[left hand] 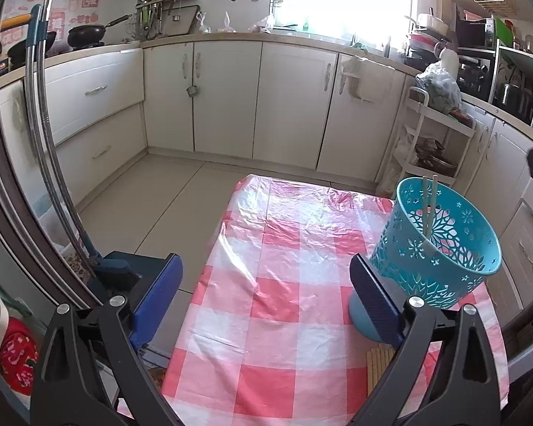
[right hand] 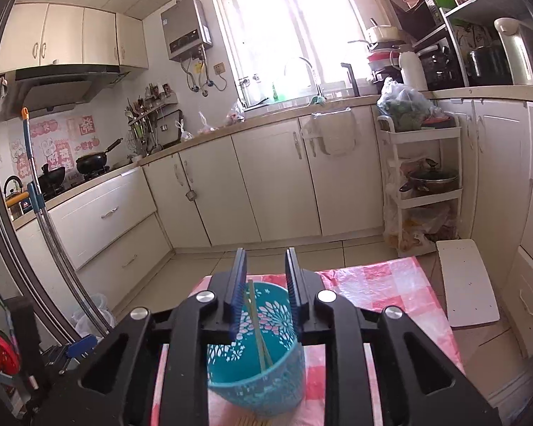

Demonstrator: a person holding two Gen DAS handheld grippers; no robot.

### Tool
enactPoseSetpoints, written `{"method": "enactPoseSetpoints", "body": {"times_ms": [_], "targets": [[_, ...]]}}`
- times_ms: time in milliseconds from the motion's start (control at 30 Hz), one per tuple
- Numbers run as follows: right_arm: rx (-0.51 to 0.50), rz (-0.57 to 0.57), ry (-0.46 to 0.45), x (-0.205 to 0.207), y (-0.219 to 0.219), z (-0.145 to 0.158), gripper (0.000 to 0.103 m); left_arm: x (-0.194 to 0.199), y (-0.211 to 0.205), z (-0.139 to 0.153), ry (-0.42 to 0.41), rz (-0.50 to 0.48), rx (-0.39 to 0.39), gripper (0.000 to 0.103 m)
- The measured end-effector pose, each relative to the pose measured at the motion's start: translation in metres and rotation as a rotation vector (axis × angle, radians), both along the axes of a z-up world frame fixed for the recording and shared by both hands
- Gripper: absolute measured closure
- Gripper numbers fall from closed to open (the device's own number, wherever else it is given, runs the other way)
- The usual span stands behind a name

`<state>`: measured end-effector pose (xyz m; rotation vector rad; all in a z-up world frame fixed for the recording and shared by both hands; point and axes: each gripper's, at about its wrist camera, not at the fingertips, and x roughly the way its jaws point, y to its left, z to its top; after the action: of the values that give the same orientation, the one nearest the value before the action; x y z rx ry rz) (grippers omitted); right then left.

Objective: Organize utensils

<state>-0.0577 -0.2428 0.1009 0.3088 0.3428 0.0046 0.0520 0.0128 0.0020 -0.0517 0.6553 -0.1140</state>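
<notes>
A teal perforated basket (left hand: 440,245) stands on a table with a red-and-white checked cloth (left hand: 277,305), at the right side. Two pale chopsticks (left hand: 429,202) lean inside it. My left gripper (left hand: 266,284) is wide open and empty, low over the cloth, its right finger (left hand: 373,298) close beside the basket's base. In the right wrist view my right gripper (right hand: 265,266) hangs above the basket (right hand: 256,372), fingers parted with nothing between them. The chopsticks (right hand: 257,330) show below it, inside the basket.
A slatted bamboo mat (left hand: 380,362) lies on the cloth by the basket's base. A mop (left hand: 42,135) leans at the left. A white tiered cart (right hand: 423,181) and a white board (right hand: 467,284) stand at the right. Kitchen cabinets (left hand: 227,96) ring the floor.
</notes>
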Motion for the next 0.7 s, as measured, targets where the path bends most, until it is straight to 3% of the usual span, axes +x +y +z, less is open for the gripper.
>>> {"method": "enactPoseSetpoints", "body": {"times_ms": [100,167,267,367,700], "targets": [[-0.006,0.003,0.058,-0.036,0.003,-0.018,0.080,-0.001,0.000,0.000,0.002,0.000,0.004,0.012],[-0.013,0.057,0.170,-0.048,0.015,-0.047,0.080,-0.003,-0.001,-0.001,0.002,0.000,0.010,0.012],[-0.001,0.144,0.368,-0.043,0.035,-0.099,0.081,-0.009,-0.002,-0.002,0.007,-0.006,0.021,0.012],[0.019,0.187,0.480,-0.030,0.047,-0.134,0.083,-0.018,-0.002,-0.007,0.024,-0.007,0.029,0.011],[-0.017,0.169,0.568,-0.012,0.060,-0.169,0.089,-0.028,-0.007,-0.029,0.105,-0.040,0.072,0.011]]}}
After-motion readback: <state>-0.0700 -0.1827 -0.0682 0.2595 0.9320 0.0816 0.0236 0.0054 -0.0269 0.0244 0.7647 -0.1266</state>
